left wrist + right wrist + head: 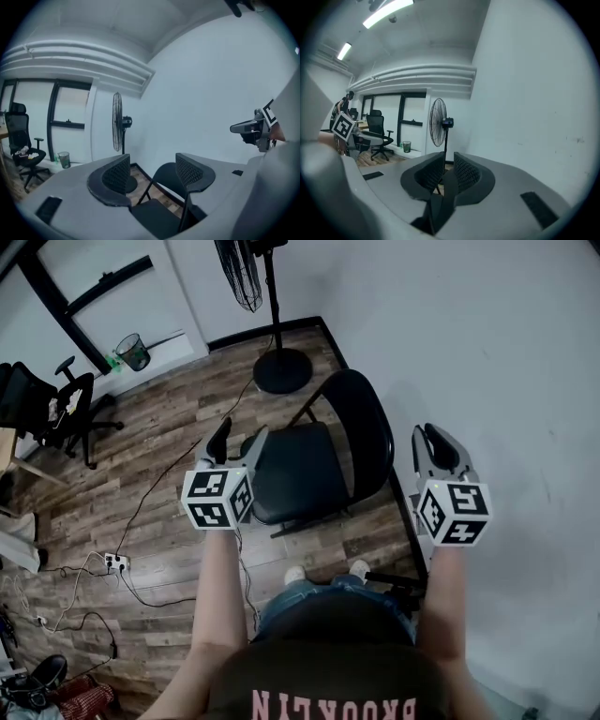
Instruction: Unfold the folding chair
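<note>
The left gripper (242, 435) is released, its jaws well apart with nothing between them. The right gripper (433, 442) is nearly closed, only a narrow slit left between its pads, and it grasps nothing. The folding chair (300, 470) stands unfolded on the wooden floor (169, 437) at 12 o'clock from the person, below and between the two grippers, touched by neither. Its seat is flat and its backrest is toward 2 o'clock, near the white wall (487, 352). At 10 o'clock, against the far wall, stands a wire waste bin (132, 351); what it holds I cannot tell. A pedestal fan (281, 369) stands at 12 o'clock just beyond the chair. An office chair (66, 409) sits at 9 o'clock. A power strip (116, 562) with trailing cables lies at 8 o'clock. Open floor stretches left of the chair, while the wall closes in the right side.
</note>
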The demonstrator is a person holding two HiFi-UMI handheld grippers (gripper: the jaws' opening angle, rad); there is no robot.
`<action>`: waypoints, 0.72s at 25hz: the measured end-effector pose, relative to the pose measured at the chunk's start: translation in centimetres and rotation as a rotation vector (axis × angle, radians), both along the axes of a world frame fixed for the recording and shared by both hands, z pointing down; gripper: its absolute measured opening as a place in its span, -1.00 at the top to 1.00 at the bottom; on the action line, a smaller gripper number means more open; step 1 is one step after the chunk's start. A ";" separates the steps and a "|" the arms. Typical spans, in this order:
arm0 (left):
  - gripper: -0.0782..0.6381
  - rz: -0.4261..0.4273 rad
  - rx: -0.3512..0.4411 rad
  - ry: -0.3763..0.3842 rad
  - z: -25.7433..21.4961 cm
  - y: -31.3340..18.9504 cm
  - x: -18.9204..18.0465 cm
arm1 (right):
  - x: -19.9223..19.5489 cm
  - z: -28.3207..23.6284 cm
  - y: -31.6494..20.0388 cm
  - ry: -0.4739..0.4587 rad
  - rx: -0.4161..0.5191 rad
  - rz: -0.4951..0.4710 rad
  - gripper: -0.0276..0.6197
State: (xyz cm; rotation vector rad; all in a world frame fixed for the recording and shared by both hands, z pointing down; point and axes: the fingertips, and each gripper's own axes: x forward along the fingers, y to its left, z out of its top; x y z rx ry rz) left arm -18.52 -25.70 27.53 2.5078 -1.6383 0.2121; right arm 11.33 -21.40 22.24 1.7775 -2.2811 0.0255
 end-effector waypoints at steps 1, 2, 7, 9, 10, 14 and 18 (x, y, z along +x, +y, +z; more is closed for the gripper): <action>-0.05 0.001 0.038 -0.007 -1.4 -0.1 0.1 | 0.0 -1.3 0.0 0.012 0.040 -0.010 0.74; -0.04 0.005 0.075 -0.013 -2.7 -0.1 0.3 | -0.1 -2.5 0.0 0.027 0.080 -0.022 0.78; 0.01 0.023 0.255 -0.042 -9.1 0.5 1.0 | -0.4 -7.5 0.7 0.070 0.247 -0.054 0.88; 0.04 0.024 0.322 -0.057 -11.2 0.9 1.4 | -0.3 -8.8 1.1 0.069 0.301 -0.063 0.90; 0.06 0.025 0.350 -0.067 -12.1 1.2 1.5 | -0.3 -9.4 1.4 0.067 0.325 -0.068 0.91; 0.16 0.016 0.444 -0.108 -15.0 1.7 1.8 | 0.0 -11.1 1.7 0.057 0.380 -0.080 0.91; 0.51 -0.045 0.485 -0.138 -17.0 1.3 1.3 | 0.2 -12.9 1.5 0.052 0.417 -0.082 0.91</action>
